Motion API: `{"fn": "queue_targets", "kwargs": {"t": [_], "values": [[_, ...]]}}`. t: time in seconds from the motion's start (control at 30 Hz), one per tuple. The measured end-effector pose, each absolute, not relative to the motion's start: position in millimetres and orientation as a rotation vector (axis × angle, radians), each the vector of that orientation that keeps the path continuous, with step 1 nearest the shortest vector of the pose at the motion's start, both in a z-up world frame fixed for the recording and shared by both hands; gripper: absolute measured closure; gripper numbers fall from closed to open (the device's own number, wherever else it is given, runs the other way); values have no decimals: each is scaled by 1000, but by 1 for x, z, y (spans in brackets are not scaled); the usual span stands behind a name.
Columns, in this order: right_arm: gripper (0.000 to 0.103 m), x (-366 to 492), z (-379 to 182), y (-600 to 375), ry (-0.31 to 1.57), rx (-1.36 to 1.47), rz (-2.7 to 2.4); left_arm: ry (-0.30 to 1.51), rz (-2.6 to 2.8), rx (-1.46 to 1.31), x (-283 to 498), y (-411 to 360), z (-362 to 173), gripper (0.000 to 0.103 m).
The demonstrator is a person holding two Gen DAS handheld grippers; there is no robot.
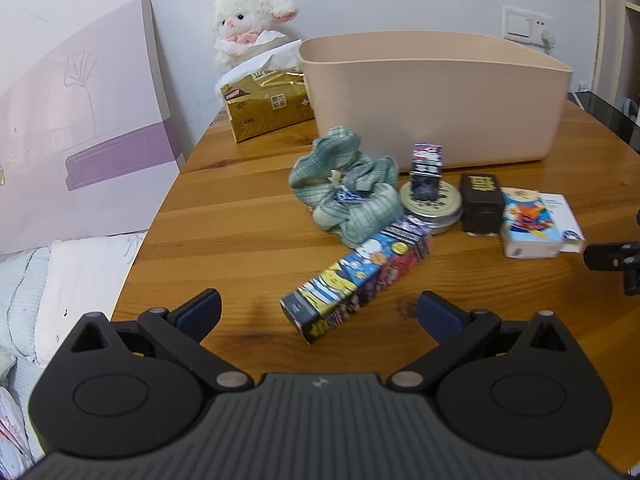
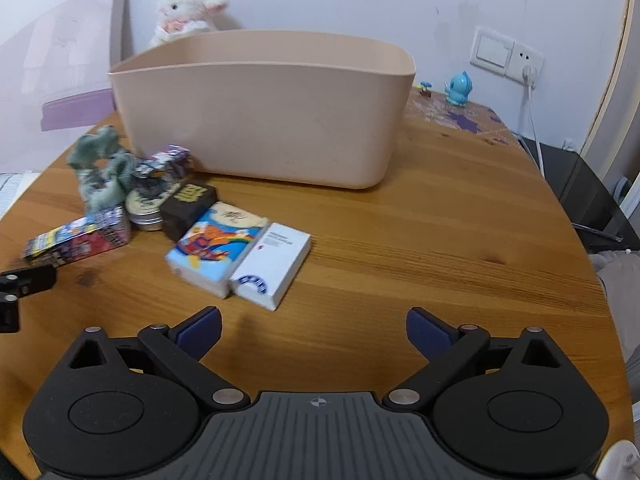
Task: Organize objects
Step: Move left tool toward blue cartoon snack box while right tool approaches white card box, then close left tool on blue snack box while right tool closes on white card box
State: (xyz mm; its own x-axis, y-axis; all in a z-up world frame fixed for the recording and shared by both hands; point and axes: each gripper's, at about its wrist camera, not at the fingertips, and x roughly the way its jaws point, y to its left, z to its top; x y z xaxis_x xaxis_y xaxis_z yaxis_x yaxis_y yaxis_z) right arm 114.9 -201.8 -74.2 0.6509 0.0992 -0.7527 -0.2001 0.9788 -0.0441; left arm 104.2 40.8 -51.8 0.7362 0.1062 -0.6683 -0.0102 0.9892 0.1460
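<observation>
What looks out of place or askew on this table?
A small patterned box stands on the round tin, and a long comic-print box leans tilted against the green cloth. All the clutter sits outside the beige bin. Both tongs are open and hold nothing.

On the round wooden table (image 2: 400, 240), my beige plastic bin (image 2: 260, 112) sits far centre. Nearer, a row runs left to right: green crumpled cloth (image 1: 344, 188), round metal tin (image 1: 434, 208), dark brown box (image 1: 482, 204), cartoon-printed carton (image 2: 212, 248), white box (image 2: 274, 264). A long comic-printed box (image 1: 356, 280) lies nearest, left.
</observation>
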Motion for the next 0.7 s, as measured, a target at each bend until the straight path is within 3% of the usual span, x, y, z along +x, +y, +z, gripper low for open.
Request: {"fn": "queue_targets", "kwargs": {"t": [0.7], "values": [[5,135,-77,-217,879,-114,154,778,53,124,140,42,-62,0]]}}
